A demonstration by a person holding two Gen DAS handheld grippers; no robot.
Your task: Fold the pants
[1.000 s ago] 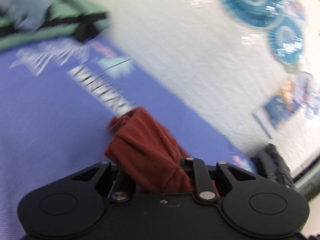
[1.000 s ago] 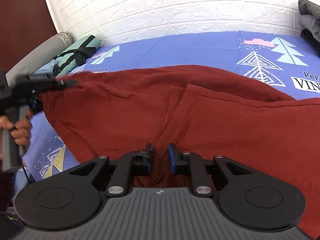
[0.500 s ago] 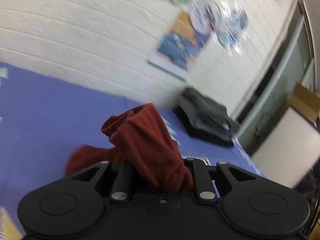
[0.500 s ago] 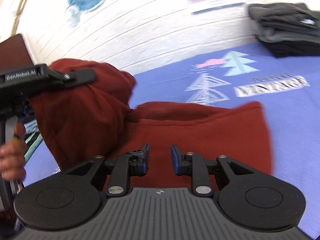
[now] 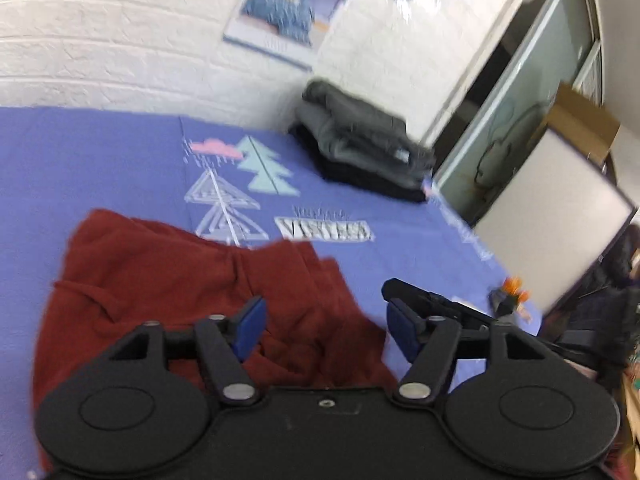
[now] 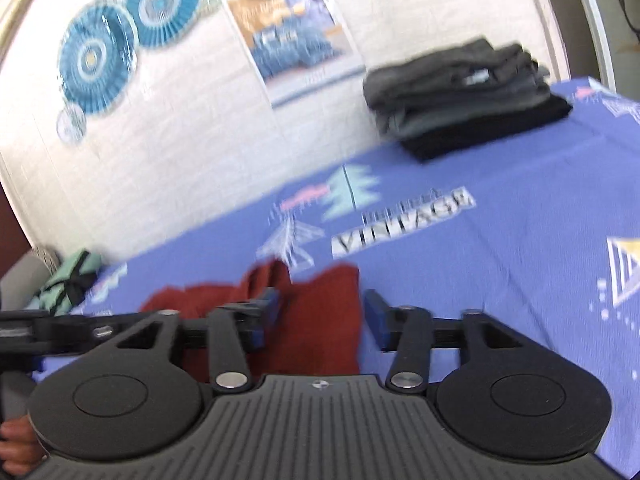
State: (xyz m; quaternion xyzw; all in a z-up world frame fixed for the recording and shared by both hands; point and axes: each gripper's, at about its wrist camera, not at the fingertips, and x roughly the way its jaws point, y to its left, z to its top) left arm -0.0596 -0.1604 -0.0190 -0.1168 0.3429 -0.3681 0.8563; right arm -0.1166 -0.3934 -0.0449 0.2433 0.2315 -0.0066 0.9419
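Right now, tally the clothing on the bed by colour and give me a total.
Dark red: 1, the pants, lying loose under both sets of opening jaws.
Grey and black: 1 folded stack by the wall; its separate pieces cannot be counted.
Mint green with black straps: 1 bundle.
Total: 3

Pants [image 5: 168, 280] are soft matt cloth, sheet [image 5: 100, 160] under them printed cloth, wall [image 5: 100, 40] ahead rough white brick, grippers' housing matt plastic.
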